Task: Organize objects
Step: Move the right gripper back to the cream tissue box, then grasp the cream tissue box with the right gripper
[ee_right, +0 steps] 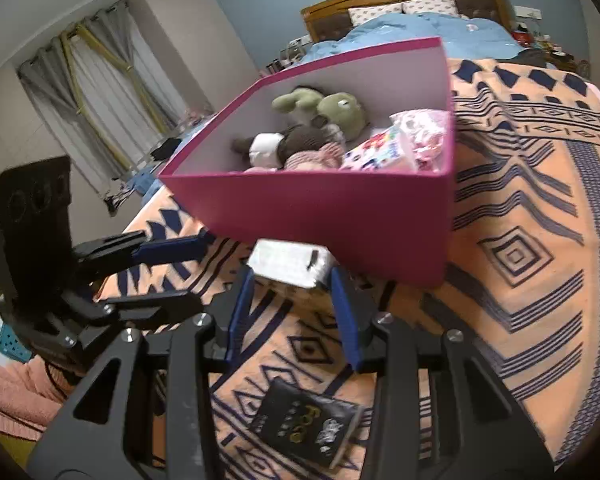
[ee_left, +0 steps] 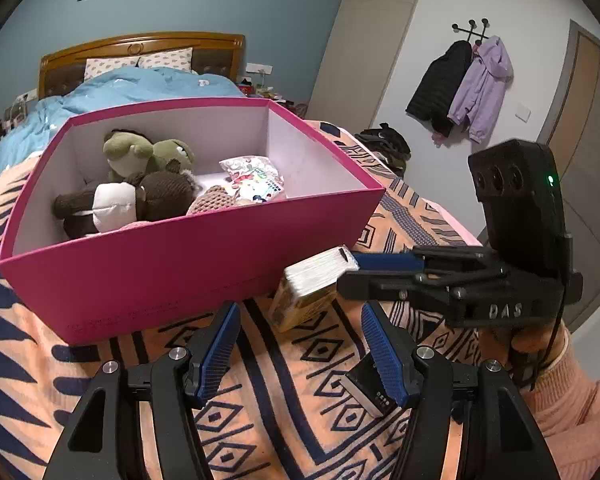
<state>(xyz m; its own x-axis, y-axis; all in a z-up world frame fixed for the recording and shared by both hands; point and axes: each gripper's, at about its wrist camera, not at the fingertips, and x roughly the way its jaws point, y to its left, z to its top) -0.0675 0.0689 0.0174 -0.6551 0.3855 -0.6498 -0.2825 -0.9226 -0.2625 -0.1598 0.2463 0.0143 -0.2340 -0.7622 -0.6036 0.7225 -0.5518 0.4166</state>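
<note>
Pink storage box (ee_right: 332, 220) on the bed's patterned blanket (ee_right: 540, 240); tissue pack (ee_right: 288, 264) lying just before it. Right claw (ee_right: 294, 284) half-open, straddling the pack — not yet pinching. Next: close, lift, drop inside. Left claw (ee_left: 296, 316) half-open, empty.

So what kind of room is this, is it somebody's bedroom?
Yes, most likely a bedroom. There is a bed with a carved wooden headboard and a rumpled light-blue duvet, a black and a lilac jacket hanging on wall hooks, and grey curtains over a window.
</note>
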